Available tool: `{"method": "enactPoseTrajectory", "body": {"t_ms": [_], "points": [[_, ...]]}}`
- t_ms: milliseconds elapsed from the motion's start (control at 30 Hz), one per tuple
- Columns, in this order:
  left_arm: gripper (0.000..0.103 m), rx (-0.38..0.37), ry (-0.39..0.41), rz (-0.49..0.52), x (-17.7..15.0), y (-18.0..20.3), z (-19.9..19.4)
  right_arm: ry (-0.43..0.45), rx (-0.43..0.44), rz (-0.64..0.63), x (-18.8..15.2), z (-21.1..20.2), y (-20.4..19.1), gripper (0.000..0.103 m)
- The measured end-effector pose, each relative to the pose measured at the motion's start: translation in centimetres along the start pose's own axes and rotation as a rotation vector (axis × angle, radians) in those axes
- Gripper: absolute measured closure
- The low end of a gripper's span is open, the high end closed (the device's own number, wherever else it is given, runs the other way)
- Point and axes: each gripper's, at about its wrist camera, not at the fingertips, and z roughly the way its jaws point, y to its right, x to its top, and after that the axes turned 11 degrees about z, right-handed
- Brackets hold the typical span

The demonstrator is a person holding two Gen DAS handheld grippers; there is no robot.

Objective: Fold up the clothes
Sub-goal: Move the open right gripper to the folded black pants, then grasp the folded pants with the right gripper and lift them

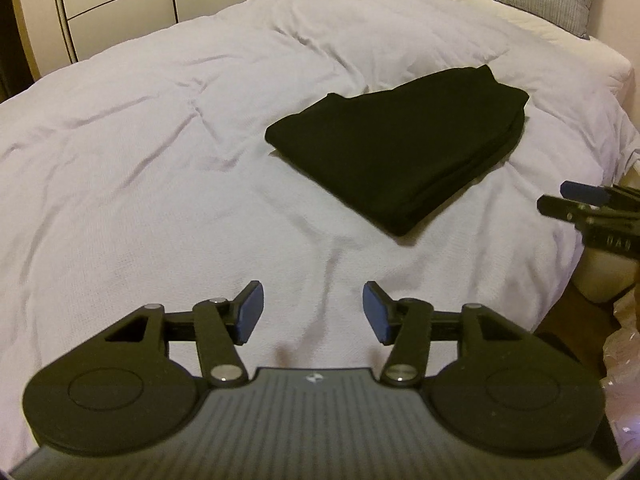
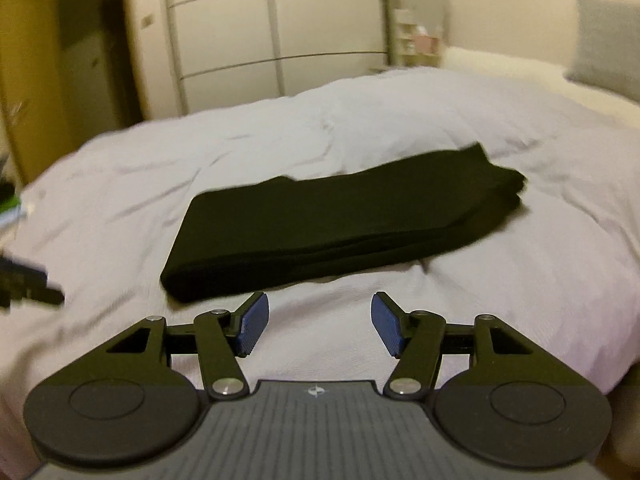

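Two grippers, both empty: left gripper (image 1: 313, 312) has its jaws apart over bare duvet (image 1: 140, 152), nothing between the blue pads (image 1: 252, 310); right gripper (image 2: 320, 322) is the same, gap clear, pads off the cloth. The black garment (image 1: 396, 148) lies on the bed as a flat, stacked rectangle, several layers showing along its near edge. In the left wrist view it sits at about 1 o'clock from the gripper, well apart. In the right wrist view it is at 12 o'clock, near edge just beyond the fingertips, not touching. Right gripper tip shows at 3 o'clock in the left view; the left one is a blur at 9 o'clock in the right view. My read: the fold looks essentially done, so the step in hand is either backing off or one last tidy. To do it well: keep both sets of jaws off the stack unless a correction is needed, since a stray pad drags the top layer and opens the fold. The far corner at 1 o'clock in the right view looks slightly splayed. If fixing it, pinch all layers at that corner together, lift little, lay it square. Soft duvet gives under pressure, so press lightly. The right view is blurred, so edge alignment is hard to judge.
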Motion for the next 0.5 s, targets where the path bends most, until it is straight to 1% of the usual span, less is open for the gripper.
{"method": "enactPoseTrajectory", "body": {"t_ms": [100, 233, 333, 400, 467, 500], "points": [[0.052, -0.011, -0.015, 0.012, 0.5, -1.4, 1.5, -0.012, 0.017, -0.135, -0.3, 1.3, -2.1, 0.043], [0.051, -0.018, -0.032, 0.039, 1.6, -2.9, 3.7, -0.018, 0.064, -0.295, -0.7, 3.7, -4.9, 0.043], [0.05, -0.035, -0.034, 0.06, 2.5, -3.5, 5.4, -0.012, 0.093, -0.454, -1.5, 5.7, -6.9, 0.043], [0.05, -0.049, -0.033, 0.072, 3.0, -3.8, 6.2, 0.008, 0.099, -0.571, -2.2, 6.8, -8.1, 0.036], [0.05, -0.067, -0.033, 0.082, 3.4, -4.1, 7.2, 0.039, 0.09, -0.677, -3.0, 7.7, -9.1, 0.032], [0.05, -0.074, -0.035, 0.085, 3.6, -4.3, 7.6, 0.05, 0.083, -0.723, -3.4, 8.1, -9.4, 0.032]]}}
